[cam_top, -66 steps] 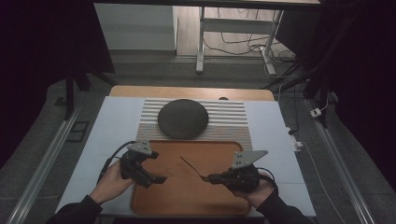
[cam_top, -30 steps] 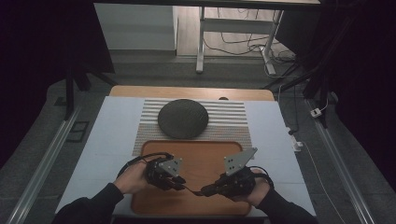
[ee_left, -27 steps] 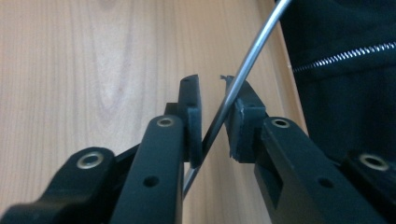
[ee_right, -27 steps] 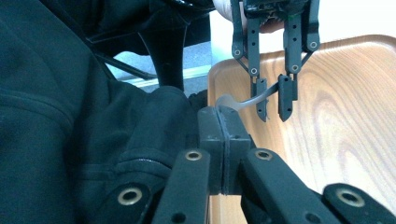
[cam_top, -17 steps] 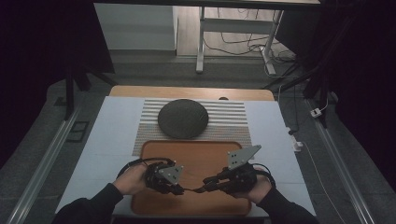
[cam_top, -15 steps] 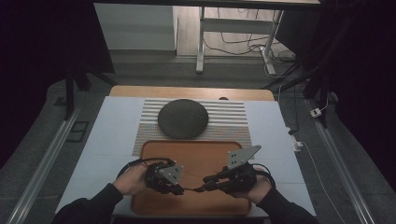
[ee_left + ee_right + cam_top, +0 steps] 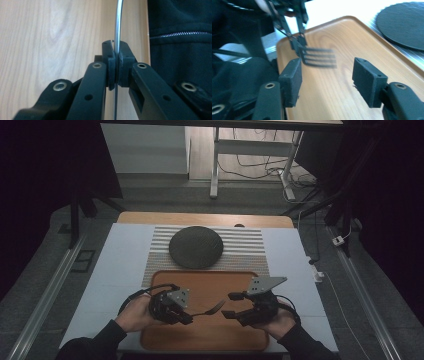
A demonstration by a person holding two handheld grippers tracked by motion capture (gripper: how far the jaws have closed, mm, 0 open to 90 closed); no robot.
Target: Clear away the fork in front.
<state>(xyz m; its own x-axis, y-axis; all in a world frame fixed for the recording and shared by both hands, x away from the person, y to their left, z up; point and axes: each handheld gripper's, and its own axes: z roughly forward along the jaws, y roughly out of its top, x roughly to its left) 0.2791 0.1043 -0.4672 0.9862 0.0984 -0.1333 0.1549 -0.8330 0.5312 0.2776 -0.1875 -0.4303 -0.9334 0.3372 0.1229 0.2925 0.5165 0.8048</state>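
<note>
Wooden tray (image 7: 202, 340) under gripped fork (image 7: 212, 309)

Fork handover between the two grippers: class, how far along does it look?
Done: the left gripper is shut on the fork above the wooden tray. In hand: the right gripper stands open beside the tines. Left, probably: placing it, perhaps near the dark plate.

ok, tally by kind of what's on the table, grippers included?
Grippers: 2, left shut on the fork, right open
Fork: 1
Wooden tray: 1
Dark round plate: 1
Striped mat: 1
Total: 6
</note>
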